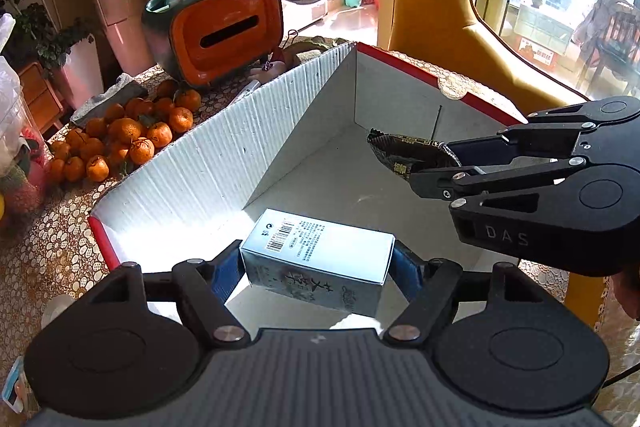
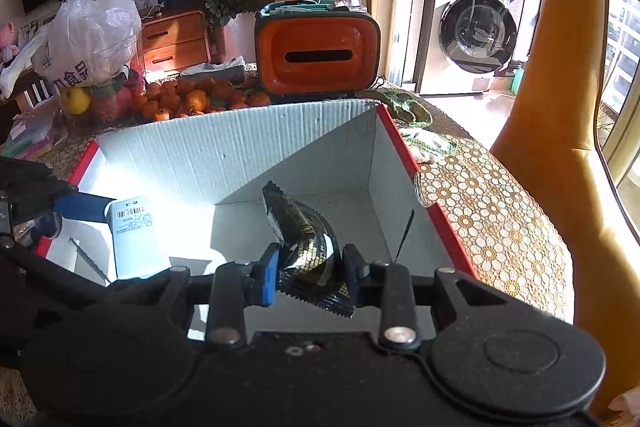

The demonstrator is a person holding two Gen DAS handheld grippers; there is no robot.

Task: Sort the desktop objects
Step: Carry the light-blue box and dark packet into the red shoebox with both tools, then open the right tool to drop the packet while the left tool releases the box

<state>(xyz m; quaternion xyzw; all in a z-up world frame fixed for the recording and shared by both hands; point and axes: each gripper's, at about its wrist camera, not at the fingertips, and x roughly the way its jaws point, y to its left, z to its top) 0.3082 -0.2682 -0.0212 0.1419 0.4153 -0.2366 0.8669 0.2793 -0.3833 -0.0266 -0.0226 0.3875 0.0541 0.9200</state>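
From the left wrist view, the left tongs pinch a small rectangular carton of pale glossy card, its blue pads pressed on the two short ends; a barcode and fine print show on the top face. The carton hangs over the open cardboard box, whose inner walls are white and ribbed with corrugation and whose rim is edged in red. To the right, the right tongs reach in sideways over the same box, clamped on a crinkled dark foil packet with gold pattern. Beyond the box, a heap of round mandarins lies on the table, which wears a lace-patterned cover of small circles. A rounded orange tissue holder with a dark slot stands behind them.

From the right wrist view, the right tongs squeeze the foil packet between one blue pad and one dark pad; the packet curves upward, its lower edge serrated. It is held above the box's smooth white floor. At the left edge the carton shows, held in a blue pad of the left tongs. A translucent plastic bag sits on the table behind the mandarins
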